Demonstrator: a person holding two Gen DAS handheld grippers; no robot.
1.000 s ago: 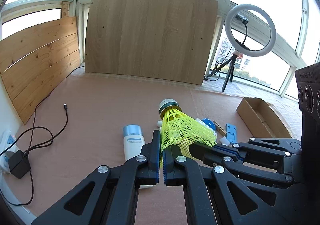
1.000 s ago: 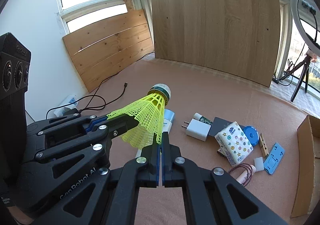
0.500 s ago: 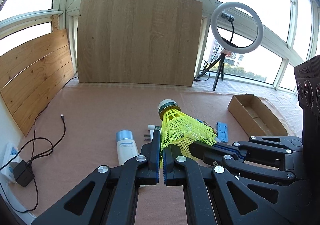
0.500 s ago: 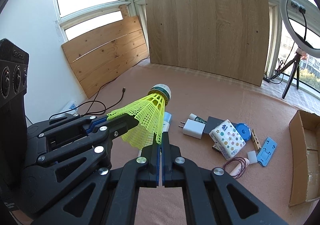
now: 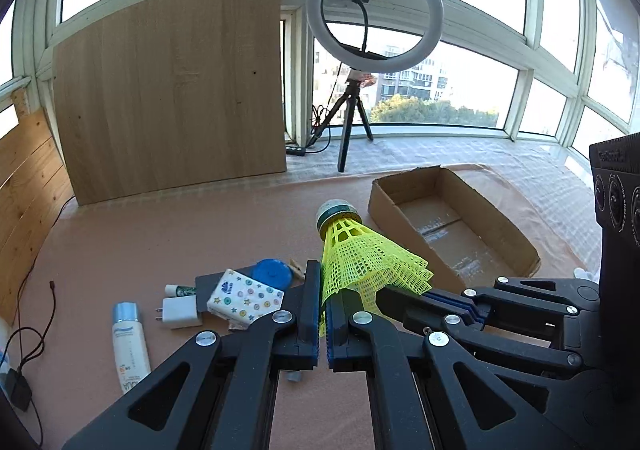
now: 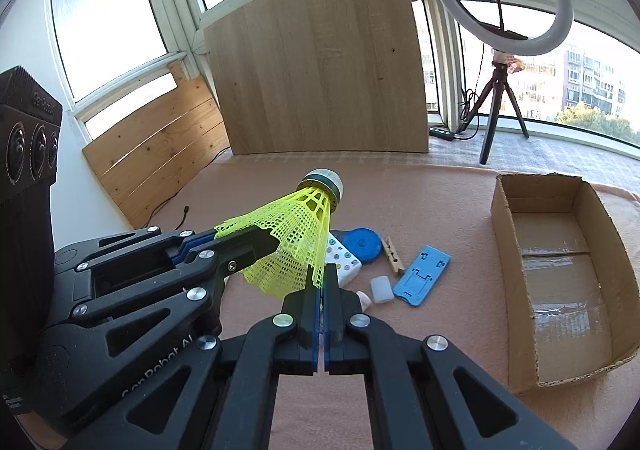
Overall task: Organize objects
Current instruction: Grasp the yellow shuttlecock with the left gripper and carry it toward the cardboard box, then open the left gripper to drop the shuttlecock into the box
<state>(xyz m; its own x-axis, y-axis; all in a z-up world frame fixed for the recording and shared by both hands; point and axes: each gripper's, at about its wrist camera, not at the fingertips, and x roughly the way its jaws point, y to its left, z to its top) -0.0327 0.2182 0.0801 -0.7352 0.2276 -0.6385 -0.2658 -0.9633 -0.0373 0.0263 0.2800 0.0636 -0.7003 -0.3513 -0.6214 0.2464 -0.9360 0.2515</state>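
two-gripper carry of a neon-yellow plastic mesh shuttlecock with a white-and-green cork tip. the left gripper is clamped on the lower rim of the skirt at the bottom centre of its view; the right gripper pinches the same rim from the other side, its jaws likewise closed on mesh. the shuttlecock is held clear of the pink counter, cork tip pointing up and away at mid-frame. an open brown cardboard box lies at the right of both views, apparently empty, well apart from the load.

remaining clutter, lower left of the left view: a white tube with a pale blue cap, a white plug adapter, a patterned tissue pack and a round blue lid; in the right view, a wooden clothespin and a flat blue plastic stand.

probable step: transfer to the box. for a clean result, both grippers should travel together at matched pace so the thin skirt is neither stretched nor torn; the load should clear the near box wall before descent, and both should release only once it is low inside.
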